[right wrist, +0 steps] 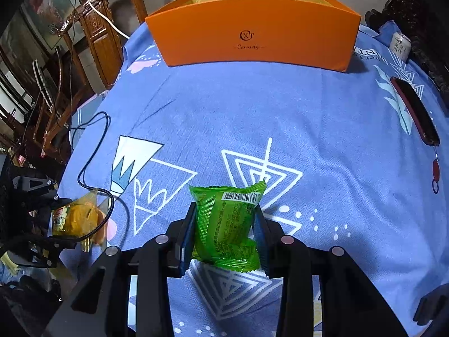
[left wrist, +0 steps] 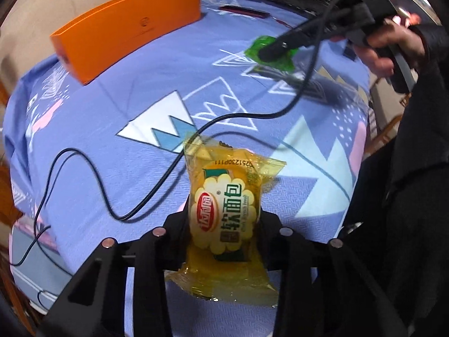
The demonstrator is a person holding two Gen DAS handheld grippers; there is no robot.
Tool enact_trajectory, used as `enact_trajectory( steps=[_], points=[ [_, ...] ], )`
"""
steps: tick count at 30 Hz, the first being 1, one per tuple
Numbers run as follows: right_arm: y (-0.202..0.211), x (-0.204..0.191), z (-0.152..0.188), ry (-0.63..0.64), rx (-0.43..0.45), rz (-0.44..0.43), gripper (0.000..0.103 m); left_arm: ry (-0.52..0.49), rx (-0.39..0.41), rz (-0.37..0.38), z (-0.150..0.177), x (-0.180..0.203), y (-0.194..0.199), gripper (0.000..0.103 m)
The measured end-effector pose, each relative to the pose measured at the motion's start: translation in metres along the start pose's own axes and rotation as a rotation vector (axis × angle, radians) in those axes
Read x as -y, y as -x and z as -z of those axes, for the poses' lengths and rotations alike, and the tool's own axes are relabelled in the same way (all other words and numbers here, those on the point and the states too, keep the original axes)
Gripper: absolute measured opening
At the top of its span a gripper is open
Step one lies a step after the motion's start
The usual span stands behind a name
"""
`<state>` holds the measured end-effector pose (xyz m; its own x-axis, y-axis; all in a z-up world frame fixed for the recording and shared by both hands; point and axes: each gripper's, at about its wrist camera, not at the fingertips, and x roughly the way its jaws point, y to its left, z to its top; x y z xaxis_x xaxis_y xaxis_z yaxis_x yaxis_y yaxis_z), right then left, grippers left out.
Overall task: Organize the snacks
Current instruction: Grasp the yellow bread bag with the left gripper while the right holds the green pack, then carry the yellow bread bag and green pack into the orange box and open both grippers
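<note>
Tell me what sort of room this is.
Probably a home living or dining room: a table under a patterned blue cloth, carved wooden chairs beside it, and a phone left lying there.

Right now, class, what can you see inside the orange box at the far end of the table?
Only the top of the orange box's yellowish inner lining shows over its front wall. That wall hides the floor and any contents, so whether snacks are inside cannot be told.
</note>
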<state>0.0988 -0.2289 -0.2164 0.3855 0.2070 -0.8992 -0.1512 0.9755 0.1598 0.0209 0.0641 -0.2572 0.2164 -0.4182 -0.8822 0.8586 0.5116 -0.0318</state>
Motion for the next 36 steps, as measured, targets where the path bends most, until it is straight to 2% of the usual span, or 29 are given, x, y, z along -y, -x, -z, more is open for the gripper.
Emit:
enact_trajectory(
  steps=[6,11,16,17,20,24,28,31,36],
  points=[
    [0.012,0.006,-0.013,0.021,0.055,0.001,0.038,0.081,0.056,-0.014,-0.015,-0.019,0.045,0.037],
    [0.038,0.01,-0.033,0.07,0.157,0.017,0.038,0.182,0.158,-0.053,-0.048,-0.044,0.095,0.037],
    [0.072,0.015,-0.061,0.123,0.285,0.034,0.038,0.293,0.24,-0.193,-0.106,-0.075,0.124,0.037],
    [0.08,0.019,-0.069,0.119,0.312,0.028,0.038,0.328,0.252,-0.235,-0.122,-0.083,0.126,0.037],
    [0.095,0.028,-0.091,0.097,0.371,0.02,0.038,0.454,0.309,-0.281,-0.167,-0.104,0.126,0.037],
    [0.115,0.044,-0.13,0.063,0.45,0.008,0.038,0.515,0.345,-0.386,-0.226,-0.122,0.122,0.037],
    [0.127,0.056,-0.168,0.034,0.514,0.019,0.038,0.615,0.348,-0.406,-0.276,-0.147,0.11,0.037],
    [0.131,0.062,-0.188,0.01,0.535,0.015,0.038,0.639,0.339,-0.424,-0.303,-0.16,0.099,0.037],
    [0.122,0.065,-0.229,0.01,0.544,0.009,0.038,0.674,0.31,-0.447,-0.331,-0.184,0.077,0.037]
  ],
)
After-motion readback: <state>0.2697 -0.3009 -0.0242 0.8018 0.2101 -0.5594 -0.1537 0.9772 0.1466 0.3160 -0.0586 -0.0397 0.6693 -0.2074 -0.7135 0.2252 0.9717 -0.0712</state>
